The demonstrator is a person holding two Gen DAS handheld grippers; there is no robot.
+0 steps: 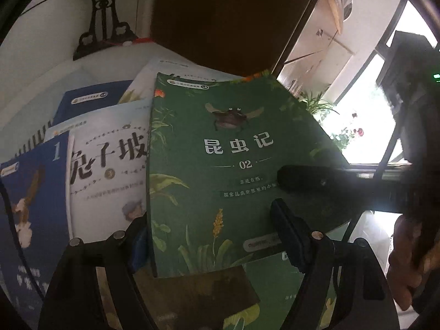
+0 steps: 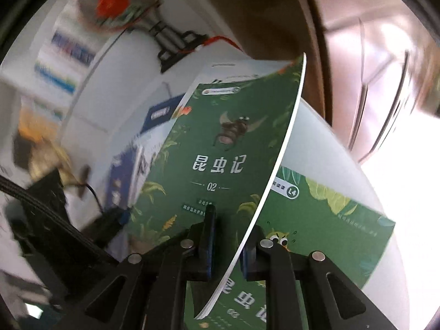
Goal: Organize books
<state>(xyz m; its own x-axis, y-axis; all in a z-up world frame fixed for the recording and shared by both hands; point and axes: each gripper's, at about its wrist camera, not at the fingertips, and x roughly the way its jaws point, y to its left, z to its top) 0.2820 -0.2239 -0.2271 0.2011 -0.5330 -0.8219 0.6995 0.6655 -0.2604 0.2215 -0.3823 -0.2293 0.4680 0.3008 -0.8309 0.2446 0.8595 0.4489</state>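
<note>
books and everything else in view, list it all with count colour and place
green insect book numbered 02: 1, dark green, lifted and tilted, edge between the right gripper's fingers
second green book: 1, green, flat beneath it
white book: 1, white with black title, left of the green one
blue books: 2 seen, blue, far left and behind
ornament stand: 1, black, on the white surface behind
potted plants: green, by the window
right gripper: black, shut on the book's edge
left gripper: black, open, over the book's lower cover
hand: 1, far right
</note>
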